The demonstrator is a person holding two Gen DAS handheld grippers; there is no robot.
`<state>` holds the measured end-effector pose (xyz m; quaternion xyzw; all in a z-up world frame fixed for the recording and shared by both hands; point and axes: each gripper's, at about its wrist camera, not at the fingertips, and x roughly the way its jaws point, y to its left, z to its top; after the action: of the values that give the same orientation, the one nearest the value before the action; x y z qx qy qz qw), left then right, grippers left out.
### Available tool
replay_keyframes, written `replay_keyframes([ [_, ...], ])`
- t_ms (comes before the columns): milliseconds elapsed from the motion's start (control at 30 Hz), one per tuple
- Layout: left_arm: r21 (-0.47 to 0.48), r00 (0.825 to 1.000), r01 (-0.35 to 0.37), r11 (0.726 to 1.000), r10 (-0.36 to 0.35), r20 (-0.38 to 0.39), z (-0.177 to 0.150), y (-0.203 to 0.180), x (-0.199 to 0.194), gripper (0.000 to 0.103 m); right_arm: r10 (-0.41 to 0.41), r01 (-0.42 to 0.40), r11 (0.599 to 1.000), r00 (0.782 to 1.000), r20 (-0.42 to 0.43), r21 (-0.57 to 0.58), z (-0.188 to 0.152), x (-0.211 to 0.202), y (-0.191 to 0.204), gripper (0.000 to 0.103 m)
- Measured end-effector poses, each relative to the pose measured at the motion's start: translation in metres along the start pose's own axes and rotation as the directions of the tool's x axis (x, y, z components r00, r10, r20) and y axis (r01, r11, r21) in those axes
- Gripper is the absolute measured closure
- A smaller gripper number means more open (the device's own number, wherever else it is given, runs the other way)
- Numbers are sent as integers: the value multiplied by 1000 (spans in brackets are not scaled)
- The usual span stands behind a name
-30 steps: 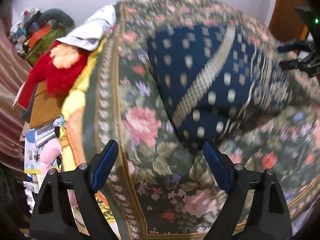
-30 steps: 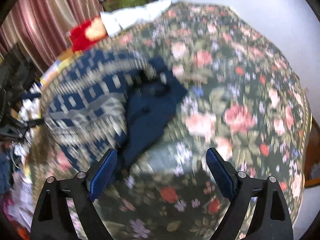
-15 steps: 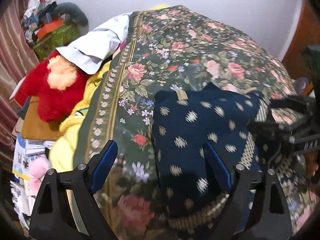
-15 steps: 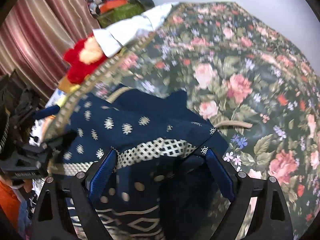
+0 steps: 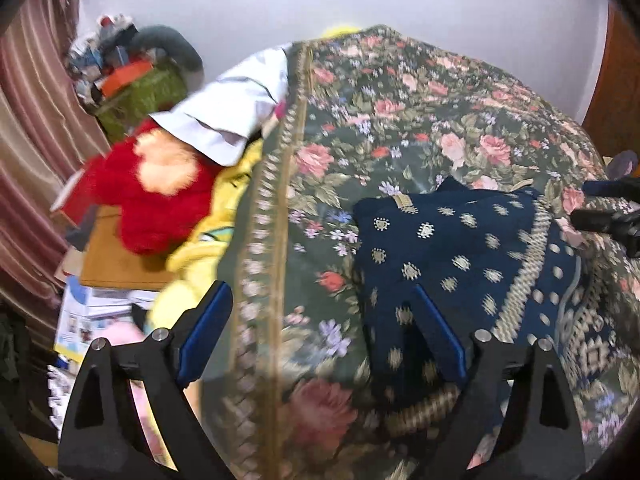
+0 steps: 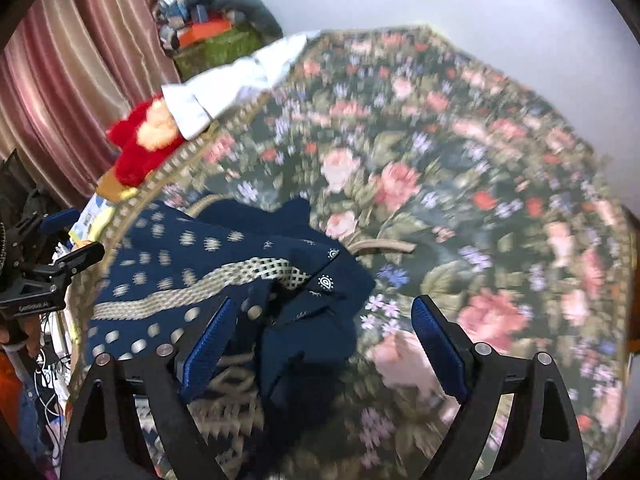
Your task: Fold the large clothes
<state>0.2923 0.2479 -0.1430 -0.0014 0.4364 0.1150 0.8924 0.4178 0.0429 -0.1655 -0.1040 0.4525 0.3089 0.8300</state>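
Left wrist view, read from its left edge: a pink striped curtain (image 5: 24, 128), a red plush toy with a pale furry face (image 5: 156, 196), a white cloth (image 5: 236, 116) draped over it, then the green bedspread printed with pink roses (image 5: 400, 120), and on it the dark blue garment with small gold motifs and a woven gold band (image 5: 452, 256). Half a second ago that garment sat closer under the fingers; now it lies flatter and a little further off, toward the right of the bedspread, and a second ago it bulged up filling most of the frame. The left gripper (image 5: 320, 340) stands wide open with nothing between its blue pads, its right finger in front of the garment's near edge. At the right edge the black tips of the right gripper (image 5: 608, 216) poke in, cut off by the frame. In the right wrist view the right gripper (image 6: 320, 344) is likewise spread wide and empty, poised above the garment's crumpled dark blue end; the roses here are smeared by motion blur, more than half a second ago. The garment's lower part is hidden behind the fingers in both views.
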Motion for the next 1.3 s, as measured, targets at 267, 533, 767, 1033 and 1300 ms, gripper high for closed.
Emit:
replay_keyframes([
  [267, -10, 976, 62, 998, -58, 209, -4, -17, -115, 12, 47, -42, 999, 964, 261, -26, -15, -135, 39, 14],
  [533, -31, 878, 134, 991, -104, 466, -18, -41, -244, 12, 69, -47, 997, 852, 519, -55, -53, -256, 81, 14],
  [767, -69, 782, 167, 984, -89, 617, -53, -58, -320, 12, 39, -10, 999, 732, 681, -46, -107, -329, 110, 14],
  [1033, -125, 753, 162, 979, -40, 657, -88, -70, -345, 12, 21, -31, 1000, 718, 695, 3, -151, -342, 128, 12],
  [1300, -136, 771, 121, 983, -7, 637, -104, -78, -344, 12, -25, 0, 999, 756, 654, 38, -162, -331, 129, 9],
])
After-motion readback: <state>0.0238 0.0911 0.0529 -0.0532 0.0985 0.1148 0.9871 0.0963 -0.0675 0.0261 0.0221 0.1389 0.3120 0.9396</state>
